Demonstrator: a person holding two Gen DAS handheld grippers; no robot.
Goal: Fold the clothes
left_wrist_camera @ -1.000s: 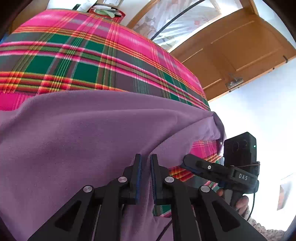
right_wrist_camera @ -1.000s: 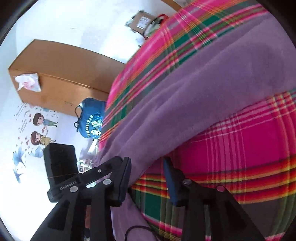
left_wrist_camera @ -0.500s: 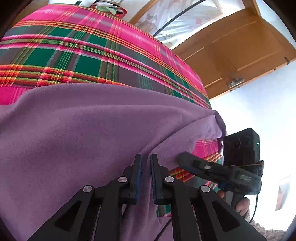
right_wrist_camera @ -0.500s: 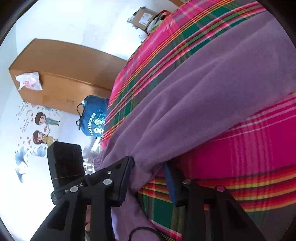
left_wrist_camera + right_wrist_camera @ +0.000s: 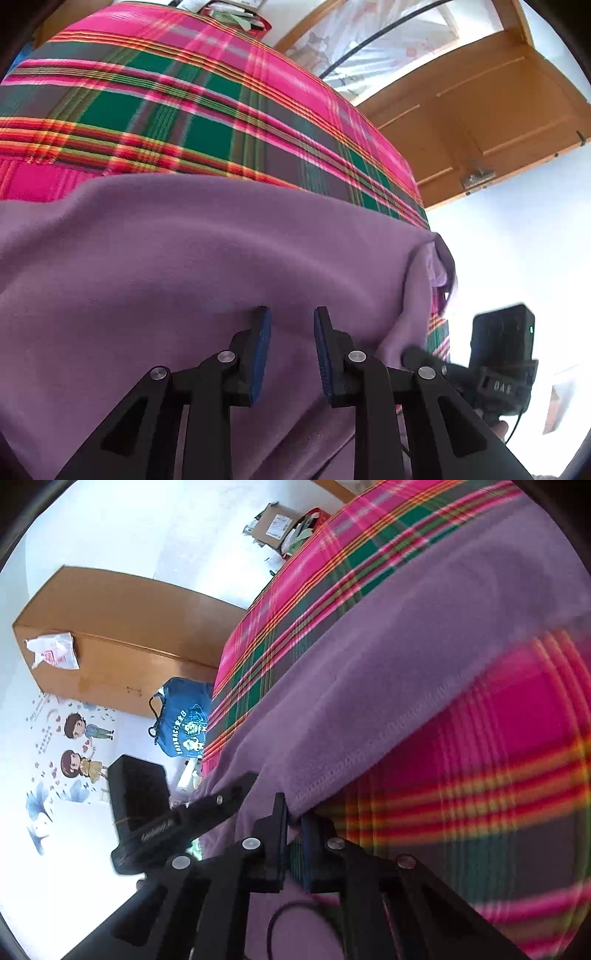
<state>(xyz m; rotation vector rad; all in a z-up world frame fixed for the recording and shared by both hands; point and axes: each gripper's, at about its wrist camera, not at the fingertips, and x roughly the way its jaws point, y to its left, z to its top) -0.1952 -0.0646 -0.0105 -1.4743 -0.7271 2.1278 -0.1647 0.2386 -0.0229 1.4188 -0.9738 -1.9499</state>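
Left gripper (image 5: pixel 291 334): we note a clear gap between the two blue pads; the jaws have just been opening. The purple garment (image 5: pixel 207 266) lies under and between the fingers, but the pads do not press on it. We record it as released.
Left fingers (image 5: pixel 260 347): tips sit low over the cloth near its front edge, pointing down and away over the bed.
Right gripper (image 5: pixel 293 829): jaws have just been closing and now stand nearly together. The stitched hem of the purple garment (image 5: pixel 369 709) runs into the narrow slot between the pads. We record it as clenched on that hem.
Right gripper, seen from the left wrist view (image 5: pixel 436 363): its tip is at the garment's right-hand corner, where the cloth bunches into a fold.
Garment, place: spread on the plaid bedcover (image 5: pixel 192 110), covering the near part of the bed; plaid shows beyond it and, in the right wrist view, beside the hem too (image 5: pixel 480 775).
Garment, long axis: runs crosswise to the left gripper; in the right wrist view it is a long band slanting from lower left to upper right.
Garment, far edge: a smooth line across the plaid.
Surroundings: a wooden door (image 5: pixel 480 122) past the bed's corner; a blue bag (image 5: pixel 183 722) on the floor beside the bed.
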